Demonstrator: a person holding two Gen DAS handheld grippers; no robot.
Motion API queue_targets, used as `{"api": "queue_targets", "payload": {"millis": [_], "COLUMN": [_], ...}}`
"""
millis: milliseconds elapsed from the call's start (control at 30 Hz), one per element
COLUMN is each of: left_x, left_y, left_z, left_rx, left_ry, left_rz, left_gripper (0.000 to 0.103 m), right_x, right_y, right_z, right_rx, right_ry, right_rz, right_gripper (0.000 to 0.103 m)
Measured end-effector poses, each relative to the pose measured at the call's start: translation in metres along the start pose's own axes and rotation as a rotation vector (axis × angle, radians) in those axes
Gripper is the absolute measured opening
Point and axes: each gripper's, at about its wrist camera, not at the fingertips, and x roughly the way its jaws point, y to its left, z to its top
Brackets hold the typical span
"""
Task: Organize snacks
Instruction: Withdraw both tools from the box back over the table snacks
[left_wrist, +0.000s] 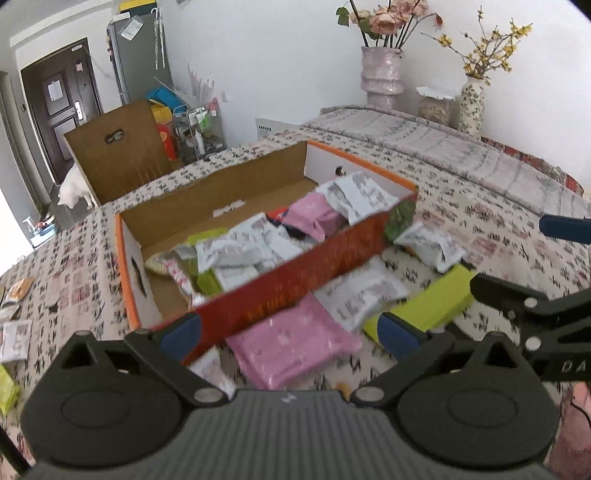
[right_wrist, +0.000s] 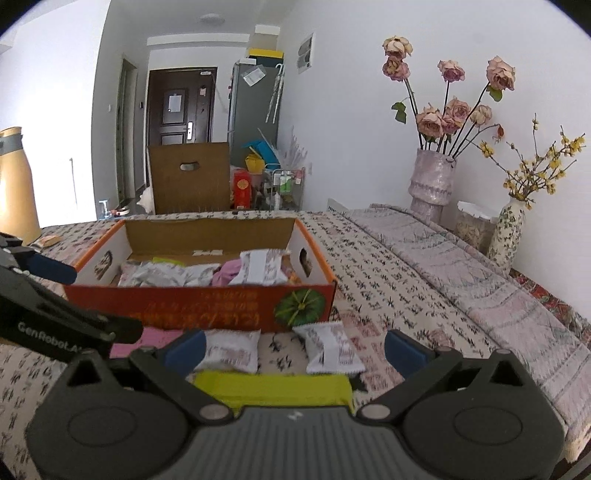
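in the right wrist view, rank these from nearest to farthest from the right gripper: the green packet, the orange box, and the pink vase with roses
1. Green packet, just below and between the open right gripper fingers.
2. Orange box, ahead on the bed, slightly left.
3. Pink vase, far right against the wall.

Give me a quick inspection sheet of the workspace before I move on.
Surface: patterned cloth, covered in places by packets.
Job's things: orange box open, partly filled with snack packets; pink packet, green packet and white packets lie outside by its front wall.
Clutter: more packets at the far left edge.
Grippers: left gripper open; right gripper open, both empty.
Cables: nothing seen.
Surroundings: flower vases, cardboard box, door.
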Motion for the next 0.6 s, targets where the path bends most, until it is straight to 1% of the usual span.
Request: {"api": "queue_targets", "payload": {"millis": [200, 333, 467, 600], "left_x": [-0.007, -0.006, -0.008, -0.013], "left_y": [0.005, 0.01, 0.017, 0.022], "left_z": [-0.027, -0.039, -0.046, -0.051], "left_rx": [-0.001, -0.002, -0.014, -0.02], "left_ry": [0.013, 0.015, -0.016, -0.048], "left_rz": [0.008, -0.015, -0.049, -0.062], "left_gripper": [0.103, 0.103, 0.103, 0.103], "right_x": [-0.006, -0.005, -0.001, 0.007], "right_y": [0.003, 0.004, 0.007, 0.01], "right_z": [-0.016, -0.024, -0.028, -0.027], "right_rx": [-0.002, 0.0, 0.012, 0.027], "right_ry": [0.043, 0.071, 0.089, 0.097], "right_rz": [-0.002, -0.017, -0.038, -0.055], "right_gripper": [0.103, 0.103, 0.103, 0.103]}}
